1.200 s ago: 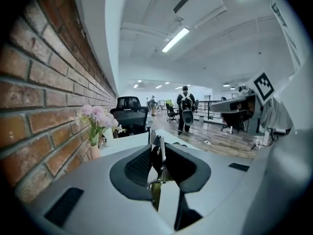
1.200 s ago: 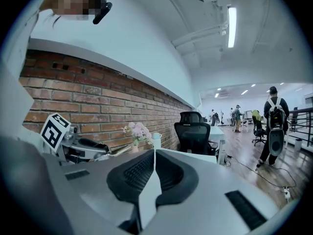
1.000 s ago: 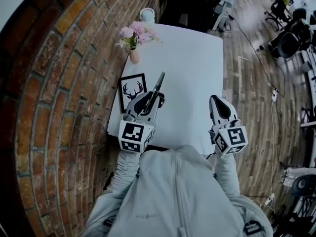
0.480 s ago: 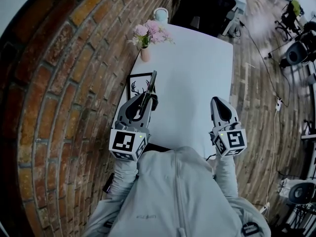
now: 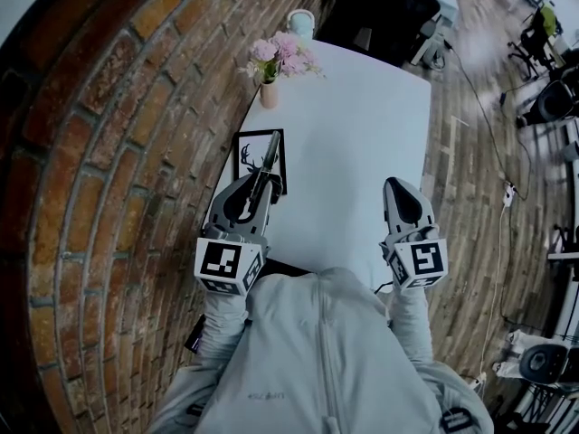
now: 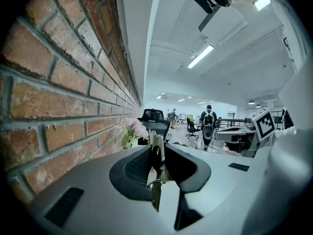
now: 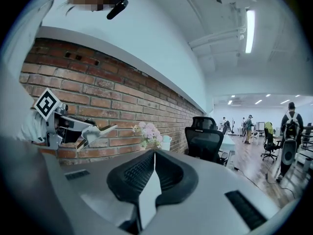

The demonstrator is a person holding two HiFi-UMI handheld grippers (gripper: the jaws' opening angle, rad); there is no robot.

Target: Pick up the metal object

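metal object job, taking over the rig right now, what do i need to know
Left gripper: shut on the metal object, which sticks out forward past the jaws, lifted off the white table and over the framed deer picture.
Right gripper: shut, empty, above the table's near right edge.
Done: the pick-up.
Left: probably nothing beyond keeping a steady hold.

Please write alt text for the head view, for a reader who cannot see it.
Seen from above, a person's left claw grips a thin metal object over a white table; the right claw is shut and empty. A framed deer picture and pink flowers sit by the brick wall.
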